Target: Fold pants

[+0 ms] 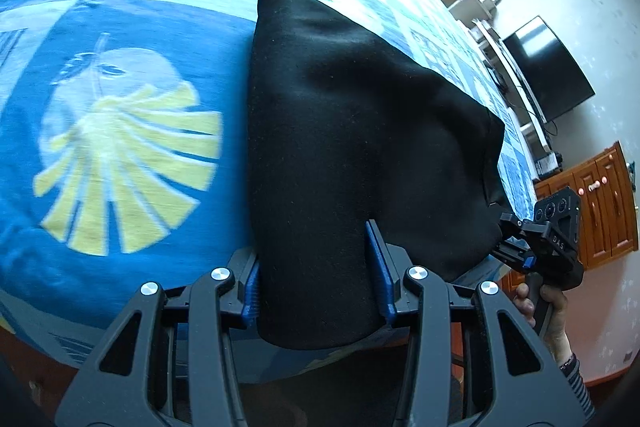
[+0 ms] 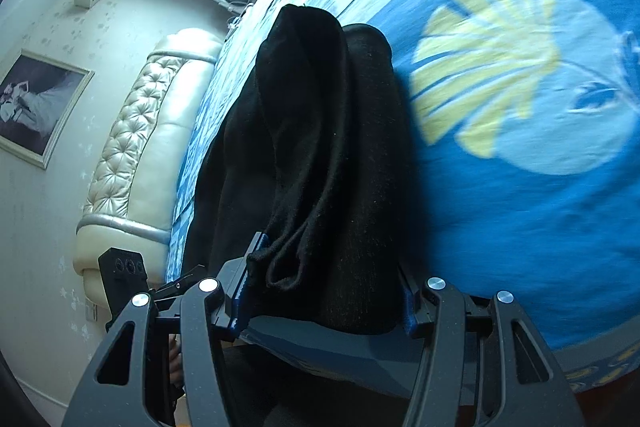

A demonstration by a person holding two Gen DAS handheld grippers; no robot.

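both jaws clamp the black pants (image 1: 340, 131), bunched in layers above the bed (image 1: 120, 227); folding looks midway, final laying-down undone.

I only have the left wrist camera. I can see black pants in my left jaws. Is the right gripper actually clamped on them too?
Observer: Yes. In the right wrist view the right gripper is closed on a thick bunch of the black pants.
Operator: Anything loose on that side?
Observer: A folded hem edge droops over its near finger.
Operator: What lies beyond the pants there?
Observer: A cream tufted headboard at the end of the blue bedspread.
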